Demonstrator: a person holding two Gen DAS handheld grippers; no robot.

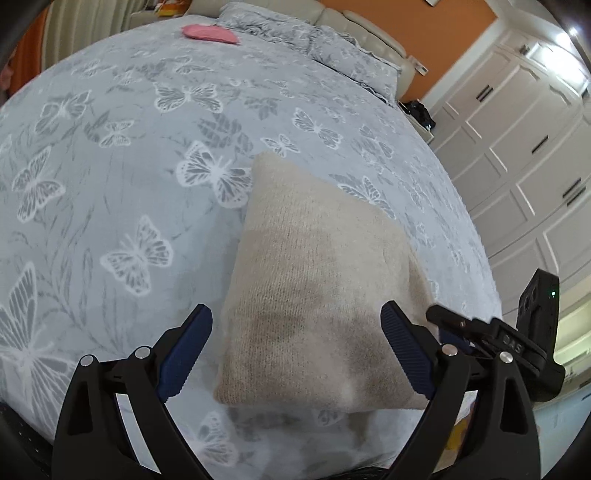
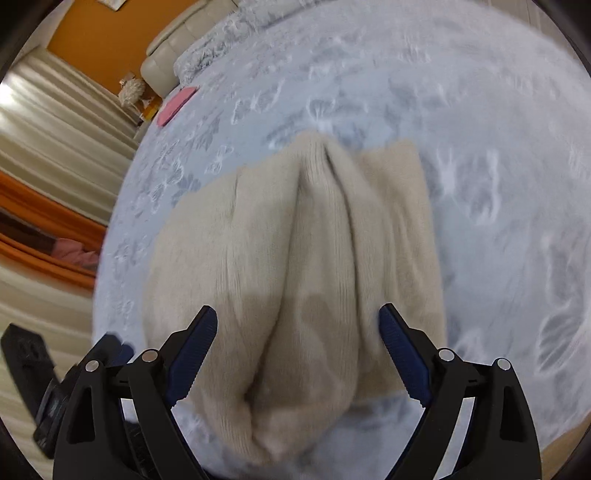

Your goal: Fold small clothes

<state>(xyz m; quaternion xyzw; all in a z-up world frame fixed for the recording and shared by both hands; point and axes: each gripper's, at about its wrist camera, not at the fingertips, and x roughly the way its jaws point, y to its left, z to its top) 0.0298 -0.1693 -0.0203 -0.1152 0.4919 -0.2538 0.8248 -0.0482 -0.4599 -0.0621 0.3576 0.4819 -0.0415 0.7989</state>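
both claws spread wide and empty, left gripper (image 1: 295, 343) and right gripper (image 2: 297, 343) over the folded beige knit (image 1: 314, 295) on the butterfly bedspread (image 1: 129, 147), pink garment (image 1: 210, 33) well beyond the knit.

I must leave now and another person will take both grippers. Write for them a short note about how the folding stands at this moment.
Left gripper: open, holds nothing, over the near end of the beige knitted garment.
Right gripper: open, holds nothing, over the same garment.
Things: the garment lies folded on the grey butterfly-print bedspread. A folded pink cloth lies far off, near the grey pillows.
Done: the beige garment is folded into a compact stack, both grippers are off it.
Left: in the right wrist view its top layers bulge with a crease, so perhaps flatten it. Whether more clothes wait is not visible.
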